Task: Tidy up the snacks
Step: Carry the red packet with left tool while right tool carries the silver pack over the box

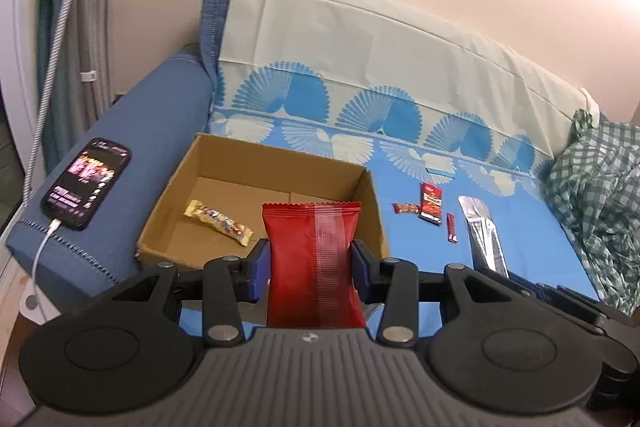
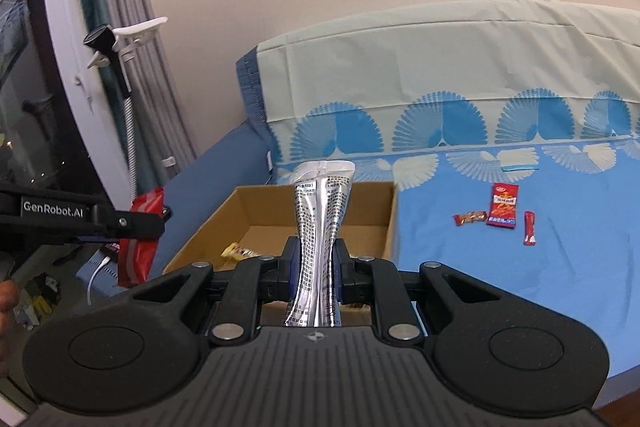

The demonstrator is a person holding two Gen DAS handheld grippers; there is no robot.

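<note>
We're looking into an open cardboard box point(image 1: 256, 203) sitting on the blue patterned sheet point(image 1: 520, 251) of a sofa, its flaps down and its brown floor mostly bare. Lying inside, toward the near left wall, is one yellow snack bar point(image 1: 218, 223), glossy and crinkled at the ends.

Our left tongs point(image 1: 310, 263) are pinching a red packet point(image 1: 314, 259), matte and puffy with a zigzag top edge, hanging just in front of the box's near rim. Our right tongs point(image 2: 316, 263) are pressing tight on a silver pouch point(image 2: 318, 227), shiny foil covered in small print, squeezed to a waist between the pads and standing up before the box.

To the right of the box, lying flat on the sheet, we're seeing a small brown candy point(image 2: 470, 218), a red square packet point(image 2: 503, 206) and a thin red stick point(image 2: 529, 222), close together with open sheet all around them. A lit phone point(image 1: 86, 183) is resting on the sofa's blue arm, left of the box.
</note>
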